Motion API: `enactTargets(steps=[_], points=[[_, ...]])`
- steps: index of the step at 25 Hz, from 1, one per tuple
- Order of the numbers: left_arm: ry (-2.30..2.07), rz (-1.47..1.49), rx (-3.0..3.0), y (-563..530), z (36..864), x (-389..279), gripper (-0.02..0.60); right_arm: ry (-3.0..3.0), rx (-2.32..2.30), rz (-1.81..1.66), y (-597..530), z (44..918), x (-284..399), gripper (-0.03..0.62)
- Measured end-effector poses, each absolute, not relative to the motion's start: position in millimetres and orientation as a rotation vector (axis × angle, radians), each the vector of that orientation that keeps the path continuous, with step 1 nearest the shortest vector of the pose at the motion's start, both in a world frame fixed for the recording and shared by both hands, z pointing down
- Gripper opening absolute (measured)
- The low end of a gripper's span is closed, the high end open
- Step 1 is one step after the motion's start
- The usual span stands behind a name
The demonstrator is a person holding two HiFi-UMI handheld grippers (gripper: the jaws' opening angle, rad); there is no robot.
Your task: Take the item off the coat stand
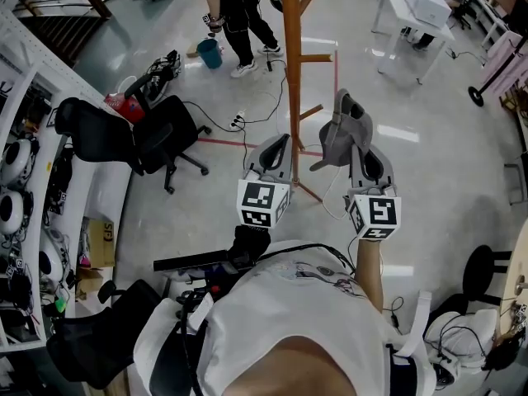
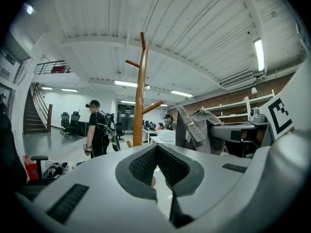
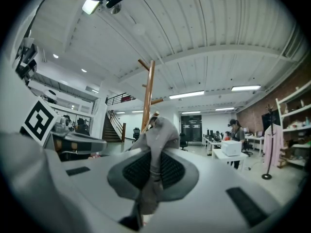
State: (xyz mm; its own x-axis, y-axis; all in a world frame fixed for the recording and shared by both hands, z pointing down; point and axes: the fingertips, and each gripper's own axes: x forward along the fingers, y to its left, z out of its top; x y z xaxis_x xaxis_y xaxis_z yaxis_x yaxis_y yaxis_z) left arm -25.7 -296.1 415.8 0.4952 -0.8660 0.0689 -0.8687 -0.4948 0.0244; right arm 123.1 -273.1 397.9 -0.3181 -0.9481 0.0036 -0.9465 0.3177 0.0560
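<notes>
- Cloth of the grey item point(image 1: 346, 130) is pinched between the closed jaws of the right gripper point(image 3: 154, 165). The item is held up just beside the coat stand point(image 1: 291, 56), and from the left gripper view it looks clear of the pole.
- We judge the step in hand to be carrying the item away. We should hold the pinch firm, since only a fold of soft fabric is caught, and draw it toward us and to the right.
- The nearest snag is the lower peg point(image 1: 312, 112), which points toward the item. A strap hangs loose on the cloth, so we lift up and outward before lowering.
- The left gripper point(image 2: 156, 152) has its jaws together on nothing and rides just beside the pole. We steer it wide of the wood.
- Open floor point(image 1: 429, 139) lies to the right. The office chair point(image 1: 148, 134), cables point(image 1: 247, 122) and a standing person point(image 1: 239, 23) crowd the left and far side.
</notes>
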Motion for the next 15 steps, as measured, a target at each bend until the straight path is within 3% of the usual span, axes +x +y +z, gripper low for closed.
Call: enactTargets(steps=[15], points=[[-1.540,0.079,2.663,-293.7,415.1,-24.1,0.003,-2.526,1.794,-0.065,-271.9,398.4,119.9,0.025]])
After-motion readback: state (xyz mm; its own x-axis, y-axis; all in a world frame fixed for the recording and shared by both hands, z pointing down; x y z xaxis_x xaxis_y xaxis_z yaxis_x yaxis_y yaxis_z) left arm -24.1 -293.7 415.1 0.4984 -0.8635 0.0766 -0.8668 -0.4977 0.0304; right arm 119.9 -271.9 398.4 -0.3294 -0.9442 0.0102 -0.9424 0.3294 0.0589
